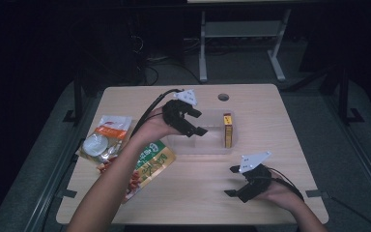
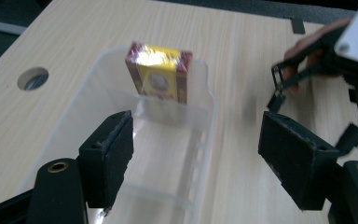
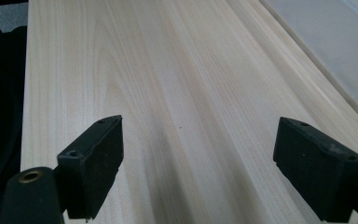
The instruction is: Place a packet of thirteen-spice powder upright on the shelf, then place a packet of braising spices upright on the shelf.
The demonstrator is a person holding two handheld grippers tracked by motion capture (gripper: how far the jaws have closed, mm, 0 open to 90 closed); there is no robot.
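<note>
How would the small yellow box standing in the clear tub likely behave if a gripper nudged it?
The box stands upright on a narrow edge, so it would probably tip. Its glossy wrap may slide between jaws. It looks like stiff, light card. The tub wall beside it might catch it.

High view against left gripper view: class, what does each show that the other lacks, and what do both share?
High view alone: green snack bag, orange-topped clear packet.
Left gripper view alone: the front of the yellow and red box.
Both: that box standing in the clear plastic tray, the open right gripper and the wooden table.
</note>
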